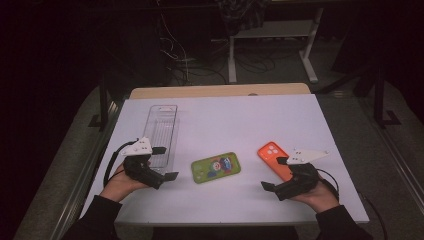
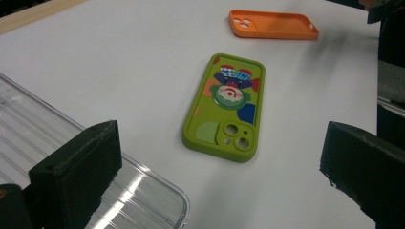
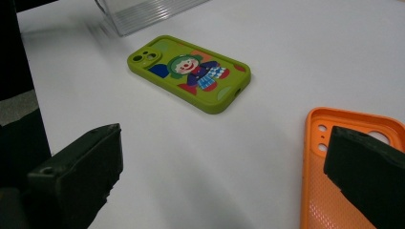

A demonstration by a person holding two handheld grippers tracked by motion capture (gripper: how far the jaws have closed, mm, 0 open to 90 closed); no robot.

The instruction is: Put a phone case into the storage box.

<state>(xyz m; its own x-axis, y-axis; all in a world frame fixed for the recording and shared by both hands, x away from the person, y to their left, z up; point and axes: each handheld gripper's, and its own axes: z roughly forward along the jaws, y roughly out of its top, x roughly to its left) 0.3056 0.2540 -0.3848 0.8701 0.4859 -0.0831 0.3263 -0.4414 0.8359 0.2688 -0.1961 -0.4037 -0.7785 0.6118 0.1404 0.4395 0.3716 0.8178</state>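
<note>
Tabletop (image 1: 280, 107): a white sheet carried three things, well apart from one another, between the person's two hands.
Clear tray (image 1: 161, 134): long, ribbed, see-through plastic, it lay at the left; likely stiff, light and slick. Its far end was cut off in the left gripper view.
Green phone case (image 1: 216, 167): it lay flat, cartoon side up, between the two grippers, touched by neither. It looked light, rubbery and bendable, best pinched across its long edges.
Orange phone case (image 1: 274, 159): hollow side up, it lay just beside the right gripper (image 1: 276, 174), which hid its near end in the high view.
Left gripper (image 1: 166, 163): fingers spread wide, nothing between them.
Right gripper: fingers likewise spread and empty.
Hard to tell: whether the green case held a phone.
</note>
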